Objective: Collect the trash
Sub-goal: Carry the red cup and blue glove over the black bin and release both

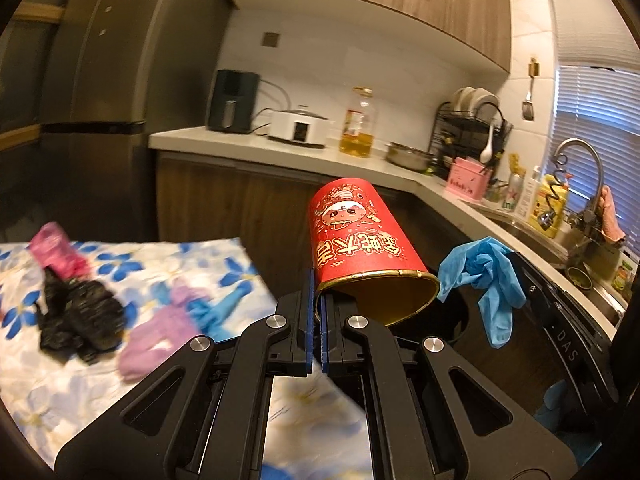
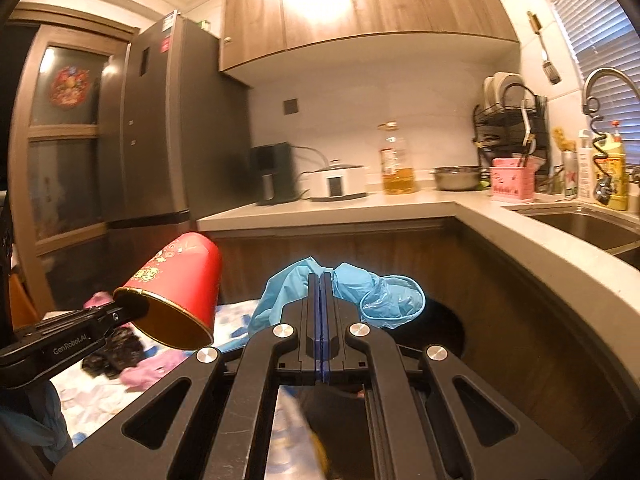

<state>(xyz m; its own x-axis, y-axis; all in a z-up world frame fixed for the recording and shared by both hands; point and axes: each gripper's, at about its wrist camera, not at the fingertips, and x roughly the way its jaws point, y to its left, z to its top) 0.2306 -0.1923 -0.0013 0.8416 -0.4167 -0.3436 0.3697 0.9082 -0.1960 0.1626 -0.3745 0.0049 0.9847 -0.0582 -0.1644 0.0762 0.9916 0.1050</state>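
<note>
Your left gripper (image 1: 318, 300) has its jaws clamped on the rim of a red paper cup (image 1: 360, 236). The cup is tilted, its gold-lined mouth facing down and toward the camera, its base pointing up and away. In the right wrist view the same cup (image 2: 180, 280) sits at the left, held out on the left gripper (image 2: 120, 314).

Your right gripper (image 2: 320, 292) has its jaws pressed together on a crumpled blue disposable glove (image 2: 372, 296). The glove bulges out on both sides of the jaws, and its cuff hangs open to the right. In the left wrist view the glove (image 1: 488, 276) dangles just right of the cup, apart from it.

Below both held items is a dark round opening (image 2: 448, 328), partly hidden.

On the floral cloth (image 1: 160, 256) to the left lie a black crumpled bag (image 1: 76, 316), a purple glove (image 1: 160, 332), and a pink item (image 1: 56, 252), blurred.

The kitchen counter (image 2: 400, 204) behind carries an oil bottle (image 2: 396, 160).
</note>
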